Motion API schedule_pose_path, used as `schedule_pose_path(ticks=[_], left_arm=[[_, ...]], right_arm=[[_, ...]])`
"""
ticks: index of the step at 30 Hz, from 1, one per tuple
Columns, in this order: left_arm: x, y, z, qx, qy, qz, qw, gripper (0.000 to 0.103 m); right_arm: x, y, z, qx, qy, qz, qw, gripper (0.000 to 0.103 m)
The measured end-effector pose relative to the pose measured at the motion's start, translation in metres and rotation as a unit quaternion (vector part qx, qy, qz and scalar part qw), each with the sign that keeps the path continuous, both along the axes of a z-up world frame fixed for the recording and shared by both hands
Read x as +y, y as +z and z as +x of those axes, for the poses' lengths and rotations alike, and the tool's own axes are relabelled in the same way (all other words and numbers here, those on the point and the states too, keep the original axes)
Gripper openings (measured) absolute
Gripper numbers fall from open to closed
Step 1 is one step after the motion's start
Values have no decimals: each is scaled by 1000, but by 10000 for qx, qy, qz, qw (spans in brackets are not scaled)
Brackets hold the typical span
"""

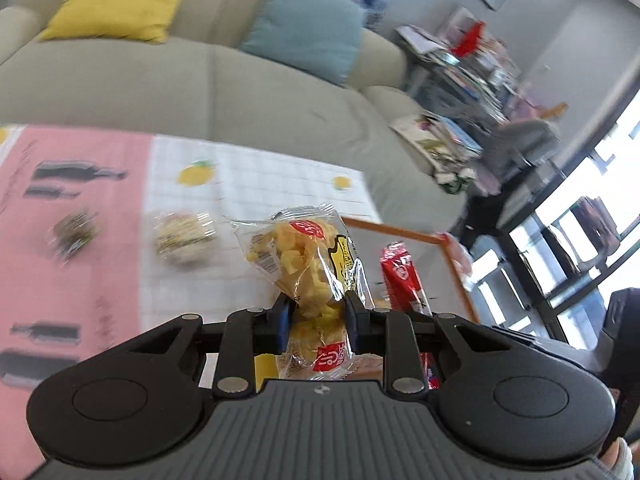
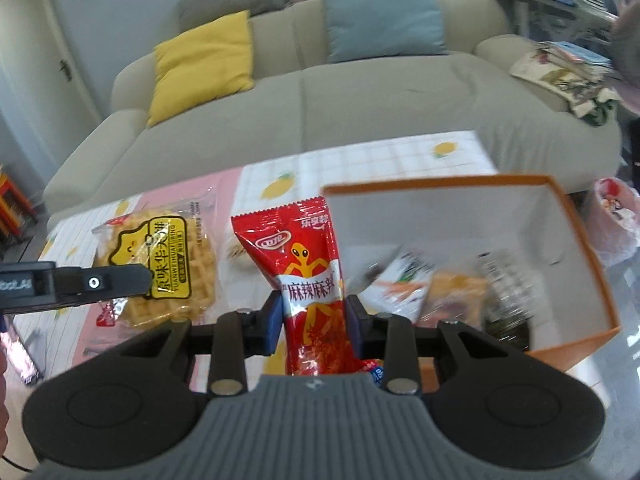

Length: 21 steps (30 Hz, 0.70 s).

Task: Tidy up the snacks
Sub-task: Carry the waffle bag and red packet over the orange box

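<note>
My left gripper (image 1: 316, 312) is shut on a clear waffle packet (image 1: 304, 256) with a yellow label, held above the table. The same waffle packet (image 2: 160, 268) shows in the right wrist view, with the left gripper's finger (image 2: 100, 282) across it. My right gripper (image 2: 312, 316) is shut on a red spicy-snack packet (image 2: 308, 264), held upright just left of an orange box (image 2: 576, 248) with white inner walls. Several snack packets (image 2: 452, 292) lie inside the box. The red packet (image 1: 402, 276) also shows in the left wrist view, right of the waffle.
Two small round wrapped snacks (image 1: 184, 238) (image 1: 74, 232) lie on the pink and white lemon-print tablecloth (image 1: 256, 184). A beige sofa (image 2: 320, 108) with yellow and blue cushions stands behind the table. Magazines (image 2: 560, 68) pile at the right.
</note>
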<state>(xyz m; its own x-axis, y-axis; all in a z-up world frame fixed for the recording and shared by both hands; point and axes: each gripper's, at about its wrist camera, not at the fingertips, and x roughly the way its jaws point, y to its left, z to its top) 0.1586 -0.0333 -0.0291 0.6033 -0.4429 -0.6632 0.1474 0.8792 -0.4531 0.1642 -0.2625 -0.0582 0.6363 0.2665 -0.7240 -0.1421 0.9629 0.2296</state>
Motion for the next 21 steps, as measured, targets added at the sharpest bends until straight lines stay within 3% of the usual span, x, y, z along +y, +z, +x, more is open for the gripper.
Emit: schedule_pose_path(ticks=[6,14,21], left_arm=[[-58,2,39,60,-636,144,9979,29],[-97,-28,83,588,-1254,476,9892,29],[-122,-56,109,822,-1514,1241,9772,29]], right_arm=[[-42,4,28,52,-353,-106,9993,31],[-83,-30,71,586,-681,-44,9959,31],[-91,-63,100,992,-666,90,9928,32]])
